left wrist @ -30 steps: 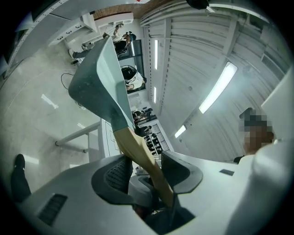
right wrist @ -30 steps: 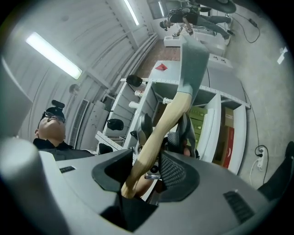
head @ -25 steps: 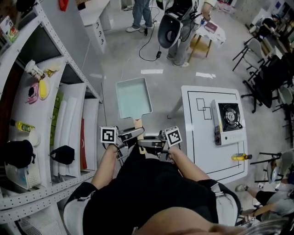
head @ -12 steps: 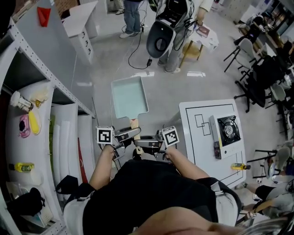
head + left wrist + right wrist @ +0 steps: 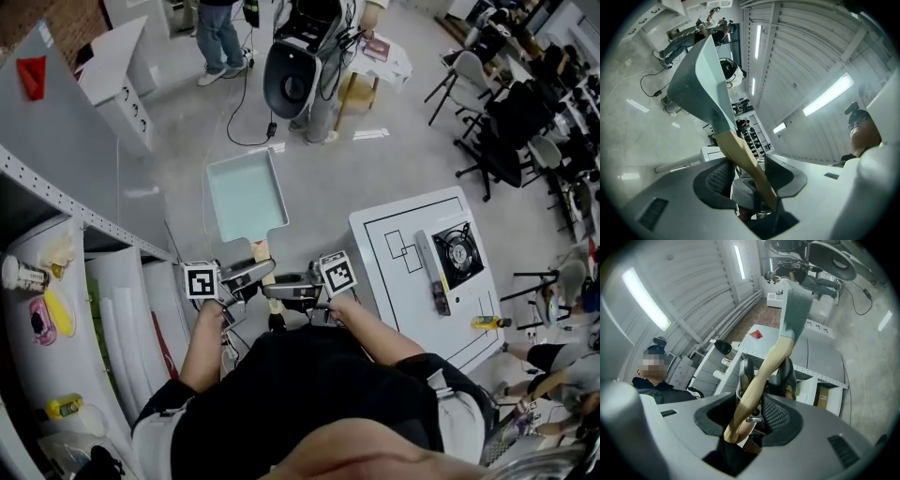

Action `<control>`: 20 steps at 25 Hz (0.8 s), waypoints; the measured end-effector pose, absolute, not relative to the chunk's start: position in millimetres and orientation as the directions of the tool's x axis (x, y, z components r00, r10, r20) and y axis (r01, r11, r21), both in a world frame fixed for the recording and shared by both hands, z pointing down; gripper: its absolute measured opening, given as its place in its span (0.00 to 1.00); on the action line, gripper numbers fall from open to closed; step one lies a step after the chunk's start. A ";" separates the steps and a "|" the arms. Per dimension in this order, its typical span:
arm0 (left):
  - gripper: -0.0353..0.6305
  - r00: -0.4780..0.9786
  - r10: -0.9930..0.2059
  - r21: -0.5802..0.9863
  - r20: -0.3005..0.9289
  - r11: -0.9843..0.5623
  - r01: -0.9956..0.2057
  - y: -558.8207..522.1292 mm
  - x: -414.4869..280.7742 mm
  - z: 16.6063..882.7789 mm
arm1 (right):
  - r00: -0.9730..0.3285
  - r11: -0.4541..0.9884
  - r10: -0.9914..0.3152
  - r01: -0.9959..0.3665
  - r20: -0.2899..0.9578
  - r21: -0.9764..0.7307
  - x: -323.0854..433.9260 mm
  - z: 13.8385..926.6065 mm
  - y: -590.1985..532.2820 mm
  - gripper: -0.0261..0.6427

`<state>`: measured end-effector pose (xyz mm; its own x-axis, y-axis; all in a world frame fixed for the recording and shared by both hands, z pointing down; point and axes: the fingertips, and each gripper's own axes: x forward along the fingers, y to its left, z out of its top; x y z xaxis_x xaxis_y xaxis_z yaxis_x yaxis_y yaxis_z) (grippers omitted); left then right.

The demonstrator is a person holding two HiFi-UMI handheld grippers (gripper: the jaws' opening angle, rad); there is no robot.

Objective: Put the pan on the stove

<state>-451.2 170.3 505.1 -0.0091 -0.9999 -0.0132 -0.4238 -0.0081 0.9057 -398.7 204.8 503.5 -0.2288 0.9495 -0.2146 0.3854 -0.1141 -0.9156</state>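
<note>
Head view: the pan, at upper centre of frame, is clamped by its handle in the left gripper and right gripper; it should be carried level to the stove at centre right.

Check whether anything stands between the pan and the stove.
Nothing visible does. The pan is held over open floor, the stove sits on the white table to its right, and only bare tabletop lies between. The yellow object lies off to the side.
</note>
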 end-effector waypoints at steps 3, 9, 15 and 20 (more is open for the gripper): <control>0.35 0.014 -1.000 0.903 0.005 -0.002 -0.430 154.4 -460.6 509.0 | -0.261 -0.118 0.938 0.380 -0.228 -0.918 -408.8 506.4 188.1 0.31; 0.35 0.105 -0.994 0.897 0.015 -0.033 -0.442 95.2 -466.4 504.0 | -0.344 -0.096 0.907 0.395 -0.244 -0.913 -418.0 499.6 132.7 0.31; 0.35 0.247 -0.969 0.898 -0.002 -0.111 -0.427 26.1 -462.5 489.6 | -0.473 -0.030 0.843 0.432 -0.254 -0.902 -421.2 486.6 69.2 0.31; 0.35 0.419 -0.908 0.871 0.028 -0.183 -0.455 -51.1 -447.9 486.6 | -0.623 0.056 0.736 0.446 -0.264 -0.893 -413.0 484.5 -1.1 0.31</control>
<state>-447.9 -51.1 486.6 0.4186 -0.9077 0.0278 -0.4549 -0.1831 0.8715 -413.0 -1.1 484.5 -0.6228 0.7364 -0.2643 0.4456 0.0561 -0.8935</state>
